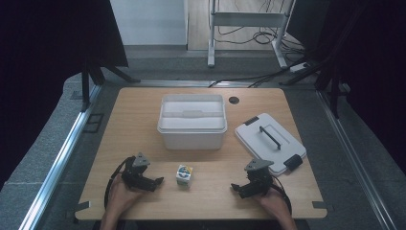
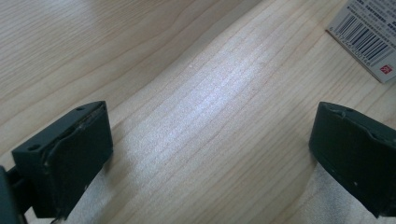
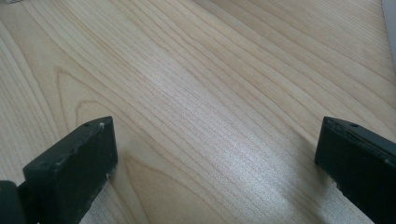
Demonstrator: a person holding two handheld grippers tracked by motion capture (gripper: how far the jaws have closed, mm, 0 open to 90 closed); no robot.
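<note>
A small printed carton (image 1: 184,175) stands on the wooden table (image 1: 143,115) near its front edge, between the two hands. My left gripper (image 1: 154,181) rests on the table to the carton's left, jaws open and pointing right toward it. In the left gripper view the gripper (image 2: 210,154) has bare wood between its wide-apart jaws, and a corner of the carton (image 2: 369,32) with a barcode shows at the upper right. My right gripper (image 1: 238,188) lies to the carton's right, pointing left. Its jaws (image 3: 215,158) stand open over bare wood.
An open white plastic bin (image 1: 192,120) sits in the middle of the table behind the carton. Its white lid (image 1: 270,141), with a black handle and latches, lies flat to the right. A round cable hole (image 1: 233,100) is near the far edge.
</note>
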